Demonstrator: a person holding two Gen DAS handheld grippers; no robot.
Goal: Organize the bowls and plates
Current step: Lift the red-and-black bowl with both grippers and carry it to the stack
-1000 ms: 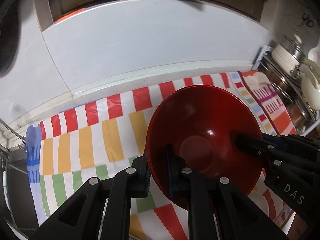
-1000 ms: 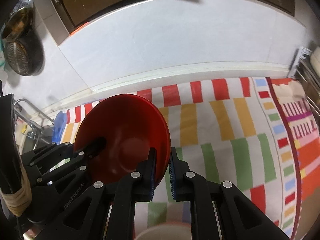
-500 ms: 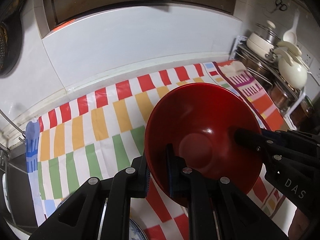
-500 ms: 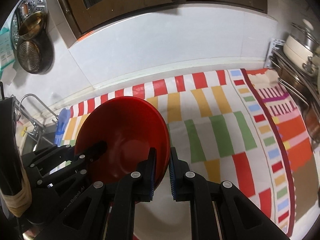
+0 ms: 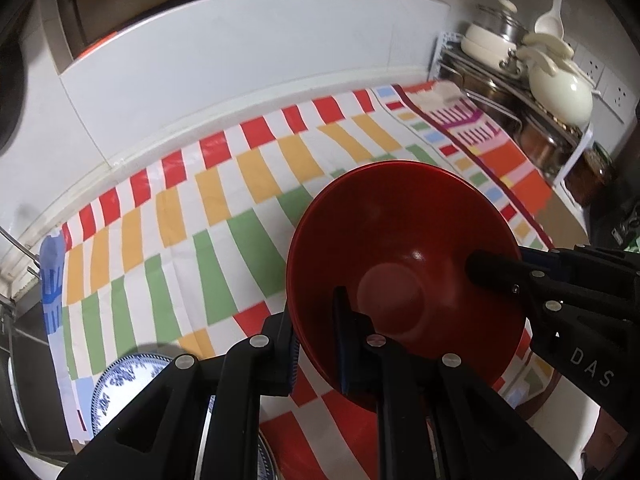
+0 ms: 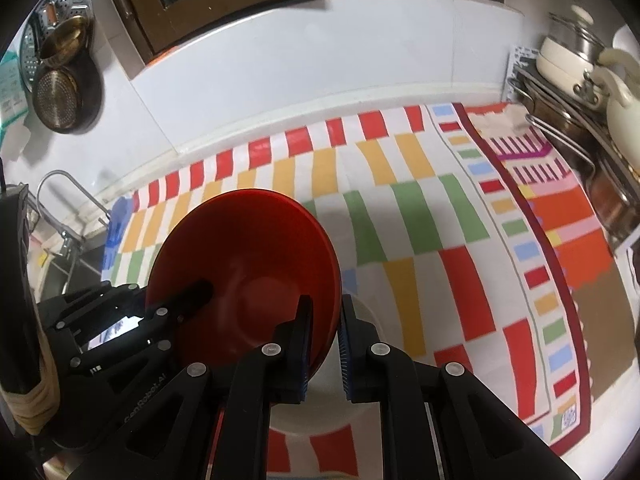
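I hold a glossy red bowl [image 5: 400,256] above the striped cloth [image 5: 208,208] with both grippers. It looks like two nested bowls, since a second rim shows at the far edge. My left gripper [image 5: 316,312] is shut on the bowl's near-left rim, one finger inside and one outside. My right gripper [image 6: 326,304] is shut on the opposite rim of the bowl [image 6: 248,264]. Each gripper shows in the other's view: the right gripper [image 5: 504,260] at the bowl's right edge, the left gripper [image 6: 176,296] at its left. The bowl tilts slightly.
A blue-and-white patterned plate [image 5: 128,376] lies on the cloth at the lower left. A white dish [image 6: 360,364] sits below the right gripper. A wire rack with cream pots [image 5: 532,80] stands at the right. A sink tap [image 6: 60,188] and hanging strainers [image 6: 60,80] are on the left.
Both grippers have carried the red bowl back from the wall toward the near edge. The patterned plate and the white dish have come into view beneath them. Both grips are unchanged.
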